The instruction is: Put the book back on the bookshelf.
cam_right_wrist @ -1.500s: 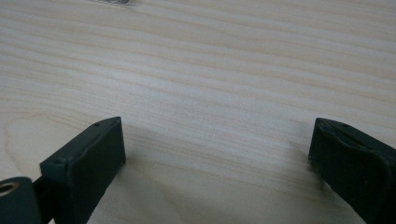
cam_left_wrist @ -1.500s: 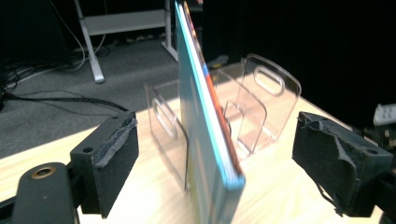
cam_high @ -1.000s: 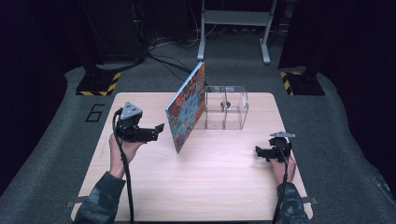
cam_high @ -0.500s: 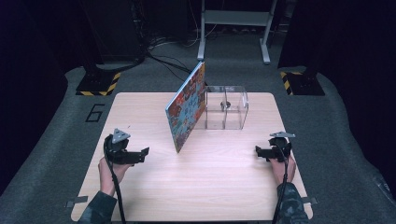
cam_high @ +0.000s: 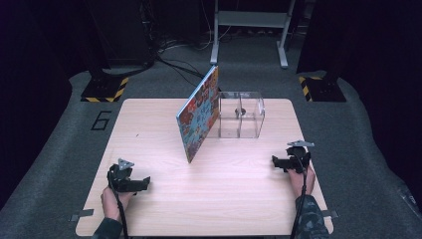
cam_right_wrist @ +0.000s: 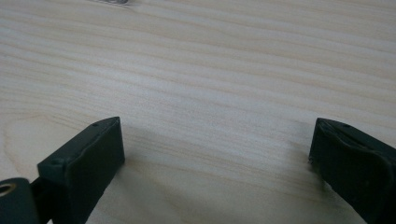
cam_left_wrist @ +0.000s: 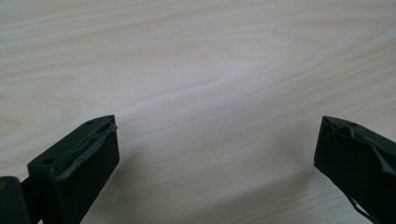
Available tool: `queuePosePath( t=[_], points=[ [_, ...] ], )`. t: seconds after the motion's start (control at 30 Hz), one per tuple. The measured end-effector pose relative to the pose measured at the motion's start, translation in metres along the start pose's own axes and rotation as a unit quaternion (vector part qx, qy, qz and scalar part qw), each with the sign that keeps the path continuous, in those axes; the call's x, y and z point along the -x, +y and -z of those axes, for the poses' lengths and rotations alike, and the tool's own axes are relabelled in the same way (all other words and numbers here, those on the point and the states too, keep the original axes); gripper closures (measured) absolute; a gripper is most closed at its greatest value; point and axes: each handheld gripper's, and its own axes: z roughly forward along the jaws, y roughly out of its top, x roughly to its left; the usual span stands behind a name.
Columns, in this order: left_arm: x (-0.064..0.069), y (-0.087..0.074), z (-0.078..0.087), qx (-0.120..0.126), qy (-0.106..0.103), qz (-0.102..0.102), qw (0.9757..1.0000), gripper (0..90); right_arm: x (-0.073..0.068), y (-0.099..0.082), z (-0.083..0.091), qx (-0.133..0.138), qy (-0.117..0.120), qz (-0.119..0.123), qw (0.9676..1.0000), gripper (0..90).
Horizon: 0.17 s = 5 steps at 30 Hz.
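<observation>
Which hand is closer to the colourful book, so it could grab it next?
Probably the left gripper. The book leans against the clear box, with its low near corner on the left gripper's side. The right gripper sits beyond the box side. Both are open and empty on the table.

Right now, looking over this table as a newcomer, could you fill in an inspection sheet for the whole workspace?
Surface: pale wooden table, bare between things.
Job's things: colourful book standing tilted against a clear box; small dark object inside, unclear.
Clutter: nothing seen.
Grippers: left tongs open, nothing between the jaws; right tongs open, likewise; both low at the near table corners.
Cables: one trails from each gripper along the forearm.
Surroundings: dark carpet, striped stand bases, metal frame.
</observation>
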Motion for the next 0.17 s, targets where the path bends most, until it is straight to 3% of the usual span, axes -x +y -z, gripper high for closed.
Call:
queuePosePath(
  t=[0.13,0.17],
  points=[
    [0.0011,-0.007,-0.0016,0.032,0.011,0.007,0.9994,0.0,-0.0004,0.0002,-0.0006,0.0,-0.004,-0.002,1.0,2.1],
    [0.0002,-0.0071,-0.001,0.03,0.013,0.001,0.9995,0.0,-0.0006,0.0003,-0.0005,-0.001,-0.005,-0.002,1.0,2.0]
  ],
)
